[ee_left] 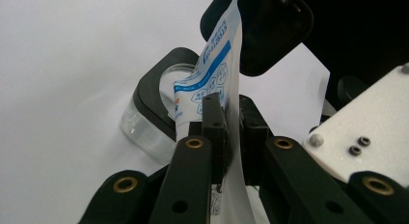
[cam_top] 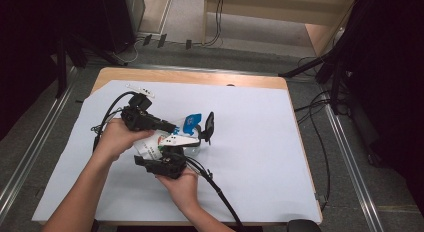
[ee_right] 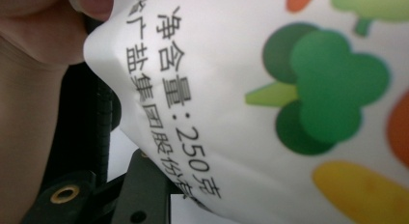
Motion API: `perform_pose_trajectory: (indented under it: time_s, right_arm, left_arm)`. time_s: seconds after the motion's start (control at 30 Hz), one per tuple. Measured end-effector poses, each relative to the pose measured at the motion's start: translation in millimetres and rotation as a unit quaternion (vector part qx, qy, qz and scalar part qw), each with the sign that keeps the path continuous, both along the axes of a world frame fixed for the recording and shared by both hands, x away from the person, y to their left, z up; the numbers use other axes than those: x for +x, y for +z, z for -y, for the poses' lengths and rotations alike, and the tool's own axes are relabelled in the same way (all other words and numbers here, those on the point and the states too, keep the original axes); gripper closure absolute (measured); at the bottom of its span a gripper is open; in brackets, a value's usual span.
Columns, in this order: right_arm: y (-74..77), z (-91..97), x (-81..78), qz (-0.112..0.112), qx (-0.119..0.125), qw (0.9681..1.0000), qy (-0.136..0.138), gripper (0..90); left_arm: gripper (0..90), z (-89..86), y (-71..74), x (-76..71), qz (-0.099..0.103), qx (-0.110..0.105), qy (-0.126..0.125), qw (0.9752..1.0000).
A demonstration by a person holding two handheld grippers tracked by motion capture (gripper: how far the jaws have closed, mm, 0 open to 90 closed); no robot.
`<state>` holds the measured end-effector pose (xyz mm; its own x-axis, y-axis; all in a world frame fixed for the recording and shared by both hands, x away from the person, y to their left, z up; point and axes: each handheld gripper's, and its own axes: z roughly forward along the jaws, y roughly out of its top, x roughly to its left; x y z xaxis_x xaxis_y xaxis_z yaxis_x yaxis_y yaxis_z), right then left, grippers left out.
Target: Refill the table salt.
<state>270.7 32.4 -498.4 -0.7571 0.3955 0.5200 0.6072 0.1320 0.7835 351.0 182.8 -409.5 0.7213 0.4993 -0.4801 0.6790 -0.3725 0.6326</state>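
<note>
The left gripper [ee_left: 226,113] is clamping its jaws on the thin upper part of a bag [ee_left: 212,79], the film pinched flat between the two pads, and the left hand [cam_top: 120,137] is holding it level over the paper-covered table [cam_top: 260,142]. The right gripper [cam_top: 167,164] is coming in from below, its jaws standing partly apart against the fuller lower end of the bag [ee_right: 270,103]; whether its pads are pressing on that end I cannot tell, since the printed film is crowding its camera. The bag is hanging between the two grippers above the middle of the table, its mouth leaning over a clear jar [ee_left: 149,127] with a black collar, whose black lid [ee_left: 270,26] is standing open behind. By the look of it the bag is light, soft plastic film with loose contents, so it is likely to be sagging, folding and slipping rather than holding a shape. The flat sealed edge is probably the surest place to take it, as the left jaws are doing, with support under the belly to tilt it. The jar looks rigid but light, and may be sliding on the paper if nudged.
</note>
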Motion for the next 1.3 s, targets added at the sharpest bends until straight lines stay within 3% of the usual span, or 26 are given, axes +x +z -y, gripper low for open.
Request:
perform_pose_trajectory:
  time_s: [0.3,0.43,0.57,0.7,1.07,1.3]
  right_arm:
    - [1.8,1.1,0.1,-0.008,0.012,0.9999,-0.002,63.5]
    - [1.1,-0.2,0.0,0.004,0.004,1.0000,0.001,62.6]
    - [1.9,-3.9,-1.5,0.024,-0.017,0.9995,0.013,54.2]
    - [2.7,-4.0,-2.2,0.036,-0.026,0.9990,0.007,60.3]
    - [1.7,-1.5,-1.3,0.025,-0.021,0.9995,-0.004,61.8]
    - [2.7,-0.7,-0.3,0.016,-0.010,0.9998,-0.006,62.4]
  left_arm:
    - [89.2,0.5,0.4,-1.1,-0.003,0.008,-0.001,1.0000]
    - [90.0,0.6,1.1,-1.4,-0.010,0.011,0.000,0.9999]
    - [90.0,-0.2,2.2,-2.2,-0.011,0.004,0.005,0.9999]
    - [90.0,-0.6,1.6,-1.2,-0.018,-0.002,0.010,0.9998]
    - [89.7,1.5,0.2,-0.6,-0.004,0.003,0.005,1.0000]
    - [87.2,0.3,1.0,-0.6,-0.003,-0.006,0.007,1.0000]
